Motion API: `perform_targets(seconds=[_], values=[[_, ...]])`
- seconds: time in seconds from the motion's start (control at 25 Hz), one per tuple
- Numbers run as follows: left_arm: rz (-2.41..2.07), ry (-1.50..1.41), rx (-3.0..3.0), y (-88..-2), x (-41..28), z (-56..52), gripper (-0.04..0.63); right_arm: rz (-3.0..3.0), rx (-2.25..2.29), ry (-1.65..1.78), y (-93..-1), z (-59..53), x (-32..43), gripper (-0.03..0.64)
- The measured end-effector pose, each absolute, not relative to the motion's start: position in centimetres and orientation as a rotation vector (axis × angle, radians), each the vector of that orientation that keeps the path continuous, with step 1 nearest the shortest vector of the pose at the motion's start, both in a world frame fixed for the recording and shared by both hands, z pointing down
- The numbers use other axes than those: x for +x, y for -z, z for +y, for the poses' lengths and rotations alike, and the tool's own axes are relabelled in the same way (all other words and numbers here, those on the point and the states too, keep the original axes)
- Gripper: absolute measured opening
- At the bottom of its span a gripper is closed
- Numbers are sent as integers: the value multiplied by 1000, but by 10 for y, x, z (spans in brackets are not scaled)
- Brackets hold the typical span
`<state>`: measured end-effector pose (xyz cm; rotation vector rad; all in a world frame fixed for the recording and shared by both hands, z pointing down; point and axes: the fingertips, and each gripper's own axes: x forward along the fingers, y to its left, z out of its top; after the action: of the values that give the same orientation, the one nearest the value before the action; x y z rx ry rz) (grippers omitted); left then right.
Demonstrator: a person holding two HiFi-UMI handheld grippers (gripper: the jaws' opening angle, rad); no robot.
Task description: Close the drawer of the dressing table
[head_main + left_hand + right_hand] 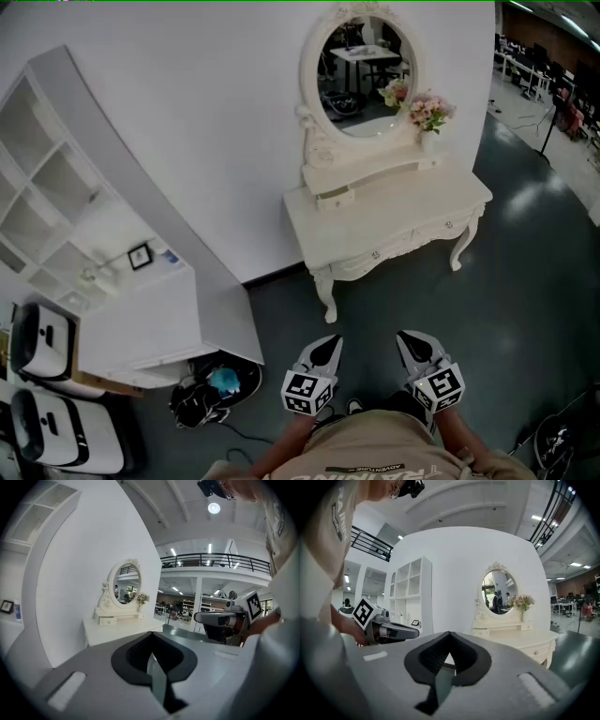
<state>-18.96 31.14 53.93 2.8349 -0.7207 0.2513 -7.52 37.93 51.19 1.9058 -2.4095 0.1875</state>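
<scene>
Although the small white drawer (335, 197) on the raised shelf of the white carved dressing table (403, 220) appears to sit slightly pulled out beneath the oval mirror (364, 75), nothing touches it. The table backs against the plain white wall (206, 122), which should brace it against a push. Well apart from it, over the dark grey floor (525, 281), the left gripper (328, 343) and right gripper (409, 339) are held close to the person's body. Each has its jaws pressed together on nothing, likely because a closed tip suffices for nudging a drawer front.
</scene>
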Motion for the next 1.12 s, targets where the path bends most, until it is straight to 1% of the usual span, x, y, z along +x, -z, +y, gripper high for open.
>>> perform_targets(seconds=[0.6,0.88,1.12], values=[[-715,-277,2815,-557,-206,315,18,-2344,1987,-152,-520,384,-76,2],[-700,-293,2789,-560,-191,304,18,-2307,1984,-246,-536,379,-58,2],[-731,-353,2745,-562,-165,275,18,-2355,1933,-263,-536,339,-29,2]])
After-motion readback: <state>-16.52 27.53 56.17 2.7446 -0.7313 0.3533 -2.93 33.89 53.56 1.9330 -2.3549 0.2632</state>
